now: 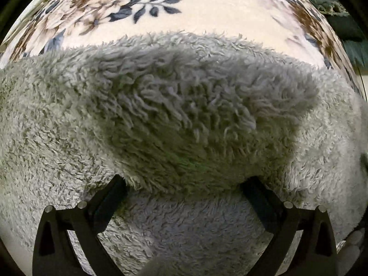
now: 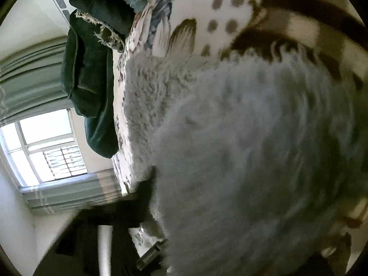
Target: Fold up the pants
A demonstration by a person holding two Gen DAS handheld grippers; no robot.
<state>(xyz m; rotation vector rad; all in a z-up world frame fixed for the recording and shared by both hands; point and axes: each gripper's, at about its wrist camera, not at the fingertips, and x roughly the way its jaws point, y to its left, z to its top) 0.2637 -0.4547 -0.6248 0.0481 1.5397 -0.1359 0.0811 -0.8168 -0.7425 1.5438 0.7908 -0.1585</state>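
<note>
The pants [image 1: 184,105] are grey and fluffy, lying on a floral blanket [image 1: 207,11]. In the left wrist view a raised fold of the pants hangs between my left gripper's [image 1: 184,184] black fingers [image 1: 112,191], whose tips are buried in the fleece; the fingers stand wide apart. In the right wrist view the pants [image 2: 241,149] fill most of the blurred frame. Only one dark finger [image 2: 147,184] of my right gripper shows at the fleece's left edge; the rest is hidden by the fabric.
Dark green clothes [image 2: 92,69] are piled at the blanket's edge; they also show in the left wrist view [image 1: 340,11]. A window [image 2: 46,147] with grey curtains [image 2: 34,78] is beyond the bed.
</note>
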